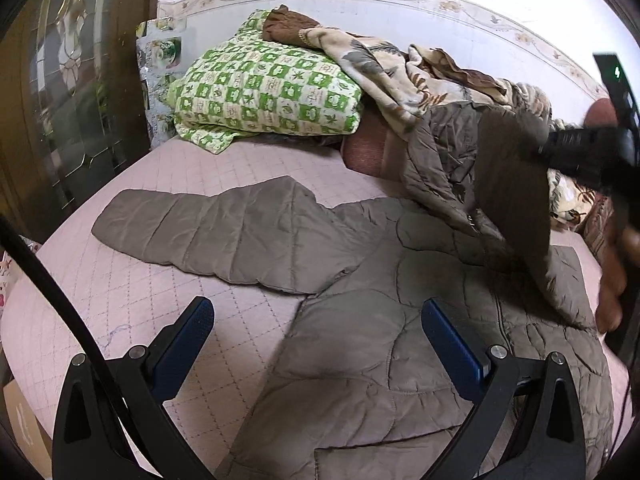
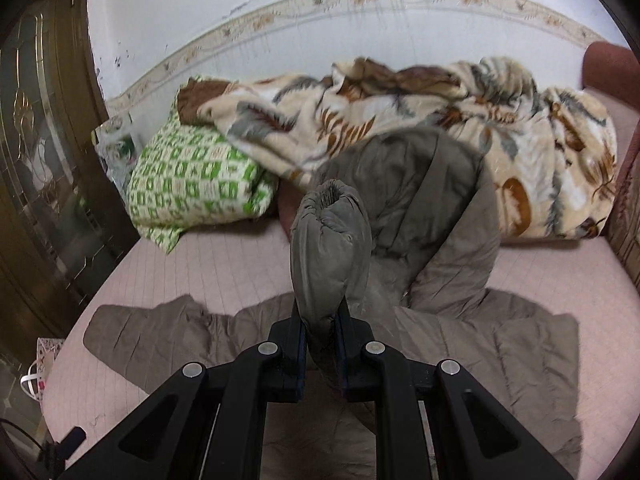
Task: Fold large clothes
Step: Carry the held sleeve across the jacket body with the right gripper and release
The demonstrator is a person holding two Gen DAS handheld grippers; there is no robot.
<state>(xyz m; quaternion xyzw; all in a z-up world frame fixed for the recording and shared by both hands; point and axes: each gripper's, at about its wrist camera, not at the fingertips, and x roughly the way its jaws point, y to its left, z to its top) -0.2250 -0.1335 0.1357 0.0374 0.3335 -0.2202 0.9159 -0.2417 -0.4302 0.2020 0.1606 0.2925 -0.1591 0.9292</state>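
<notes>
A grey-brown quilted jacket (image 1: 360, 344) lies spread on the pink bed cover (image 1: 132, 292), with one sleeve (image 1: 208, 232) stretched out flat to the left. My left gripper (image 1: 316, 312) is open just above the jacket's body, with nothing between its blue pads (image 1: 188, 344). My right gripper (image 2: 320, 316) is shut on the cuff end of the other sleeve (image 2: 330, 248), which stands up between its jaws. From the left wrist view that sleeve (image 1: 508, 168) hangs lifted over the jacket's right side, below the black right gripper (image 1: 580, 152).
A green-checked pillow (image 1: 264, 92) and a crumpled leaf-print blanket (image 2: 440, 120) lie along the wall at the back of the bed. A dark wooden door (image 1: 72, 80) stands to the left. A person's hand (image 1: 612, 280) is at the right edge.
</notes>
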